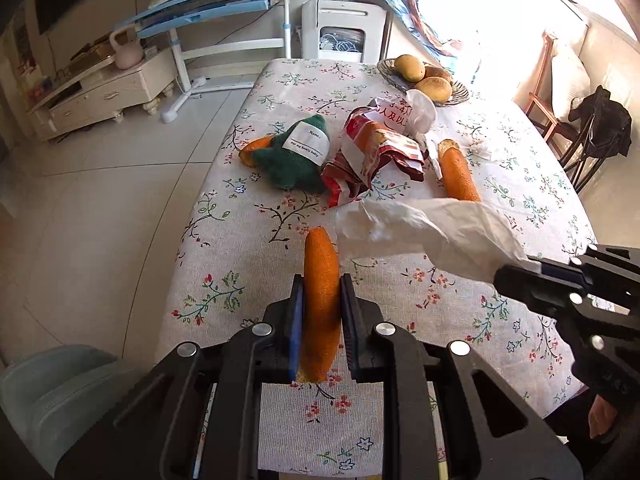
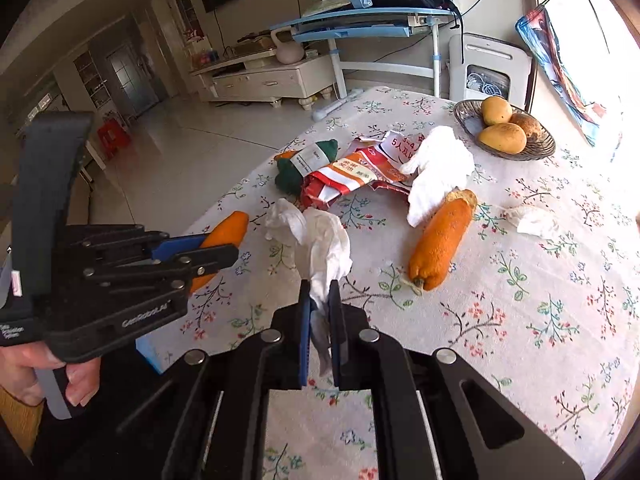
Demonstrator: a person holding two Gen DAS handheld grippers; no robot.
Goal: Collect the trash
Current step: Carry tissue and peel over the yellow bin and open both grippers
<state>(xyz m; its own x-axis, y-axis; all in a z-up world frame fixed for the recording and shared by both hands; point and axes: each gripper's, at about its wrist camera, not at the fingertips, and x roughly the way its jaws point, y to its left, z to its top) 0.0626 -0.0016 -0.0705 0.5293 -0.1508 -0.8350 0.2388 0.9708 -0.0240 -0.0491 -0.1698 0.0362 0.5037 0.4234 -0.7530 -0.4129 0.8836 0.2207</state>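
My left gripper (image 1: 321, 284) is shut on an orange peel (image 1: 321, 280) and holds it above the floral tablecloth (image 1: 240, 292). My right gripper (image 2: 320, 290) is shut on a crumpled white tissue (image 2: 324, 244); the tissue also shows in the left wrist view (image 1: 440, 232). On the table lie a second orange peel (image 2: 442, 236), a red and white snack wrapper (image 2: 348, 176), another white tissue (image 2: 436, 168), a small tissue wad (image 2: 532, 218), a third peel (image 1: 254, 148) and a green plush toy (image 1: 296, 156).
A wire basket of mangoes (image 2: 506, 130) stands at the table's far right. A white appliance (image 1: 344, 28) and a blue desk (image 1: 208, 4) stand beyond the table. A chair (image 1: 592, 132) is at the right edge, a grey chair (image 1: 52, 396) at near left.
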